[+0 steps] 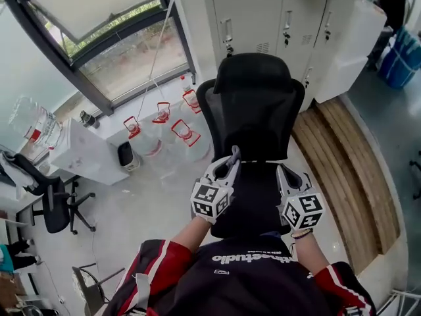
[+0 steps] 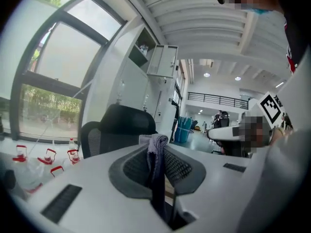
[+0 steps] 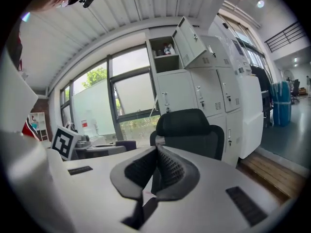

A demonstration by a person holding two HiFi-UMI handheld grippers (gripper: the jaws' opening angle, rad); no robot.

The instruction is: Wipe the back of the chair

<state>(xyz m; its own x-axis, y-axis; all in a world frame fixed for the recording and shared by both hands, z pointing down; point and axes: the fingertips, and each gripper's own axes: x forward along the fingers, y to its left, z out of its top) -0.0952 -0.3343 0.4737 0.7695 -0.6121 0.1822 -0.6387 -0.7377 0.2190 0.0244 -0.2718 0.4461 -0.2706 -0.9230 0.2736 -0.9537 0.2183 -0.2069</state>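
Observation:
A black office chair (image 1: 253, 110) with a mesh back and a padded headrest stands right in front of me, its back facing me. My left gripper (image 1: 234, 154) is held at the lower left of the chair back, near it. It is shut on a grey-purple cloth (image 2: 156, 152) that sticks up between the pads. My right gripper (image 1: 281, 170) hovers at the lower right of the back, with its jaws closed and no object showing between them. The chair (image 2: 119, 126) fills the space ahead of the left gripper (image 2: 158, 147). Ahead of the right gripper (image 3: 155, 155) the chair (image 3: 190, 129) stands upright.
Several clear water jugs (image 1: 185, 134) with red handles sit on the floor left of the chair, below a large window. White lockers (image 1: 263, 18) stand behind it. A wooden platform (image 1: 348, 163) runs along the right. A white box (image 1: 85, 153) and another black chair (image 1: 56, 206) are at left.

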